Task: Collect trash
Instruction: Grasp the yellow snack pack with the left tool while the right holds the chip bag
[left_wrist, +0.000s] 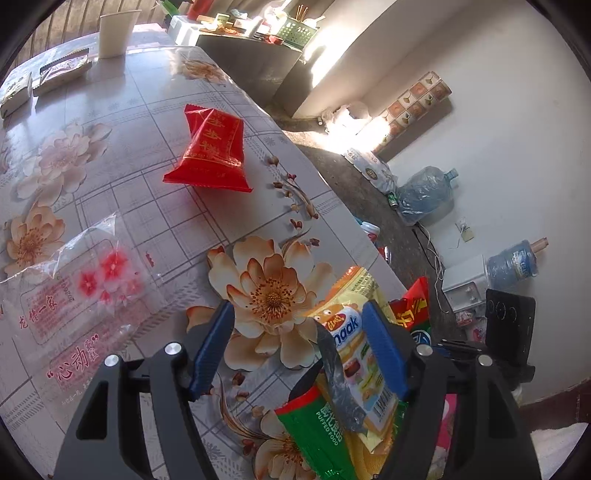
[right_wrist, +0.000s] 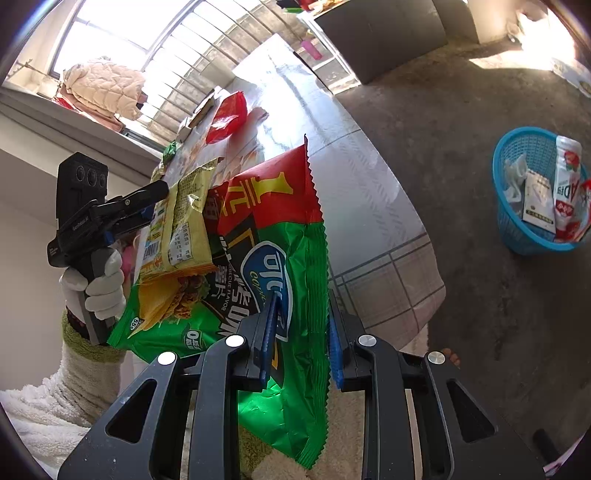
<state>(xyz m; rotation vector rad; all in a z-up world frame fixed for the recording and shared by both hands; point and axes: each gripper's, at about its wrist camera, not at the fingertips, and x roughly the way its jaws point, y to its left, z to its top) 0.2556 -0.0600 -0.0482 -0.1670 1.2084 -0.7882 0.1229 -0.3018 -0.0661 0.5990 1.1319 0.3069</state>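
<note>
My right gripper (right_wrist: 301, 332) is shut on a large green and red chip bag (right_wrist: 291, 236), held upright off the table's corner. A yellow snack wrapper (right_wrist: 184, 221) sticks out of that bag's open mouth; it also shows in the left wrist view (left_wrist: 354, 339). My left gripper (left_wrist: 299, 347) is open; its right pad touches the yellow wrapper and its left pad hangs over the table. A red packet (left_wrist: 212, 147) and a clear printed plastic bag (left_wrist: 70, 291) lie on the floral tablecloth (left_wrist: 147, 110).
A blue trash basket (right_wrist: 517, 218) with several wrappers stands on the concrete floor to the right. A paper cup (left_wrist: 114, 33) and flat packets (left_wrist: 62, 70) lie at the table's far end. Water bottles (left_wrist: 424, 192) sit by the wall.
</note>
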